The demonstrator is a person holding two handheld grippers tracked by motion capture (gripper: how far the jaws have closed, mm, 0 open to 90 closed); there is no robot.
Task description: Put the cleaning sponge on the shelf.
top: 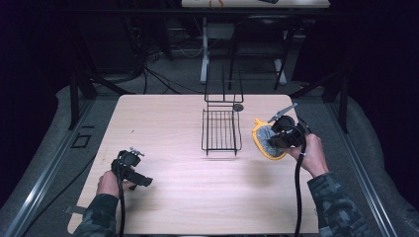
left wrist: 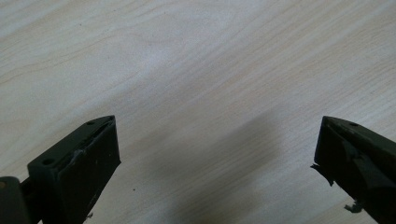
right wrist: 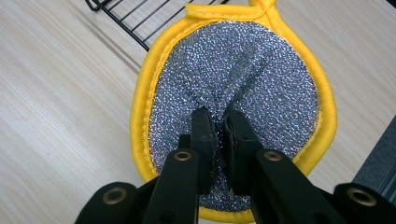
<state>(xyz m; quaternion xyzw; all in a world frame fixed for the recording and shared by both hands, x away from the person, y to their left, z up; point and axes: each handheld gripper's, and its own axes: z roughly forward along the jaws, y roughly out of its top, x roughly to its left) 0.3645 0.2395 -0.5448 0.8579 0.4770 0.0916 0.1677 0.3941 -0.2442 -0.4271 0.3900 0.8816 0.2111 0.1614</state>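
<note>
My right gripper [right wrist: 218,122] — jaws pinched on a fold of the yellow-rimmed silver scrubber pad [right wrist: 243,70] | pad lies on the table [top: 168,123], wire rack [top: 221,130] just beside at its 9 o'clock | my left gripper [left wrist: 215,154] — jaws wide apart over bare wood, at the table's 7 o'clock

No readable text, label, brand, number or sign appears anywhere.
</note>
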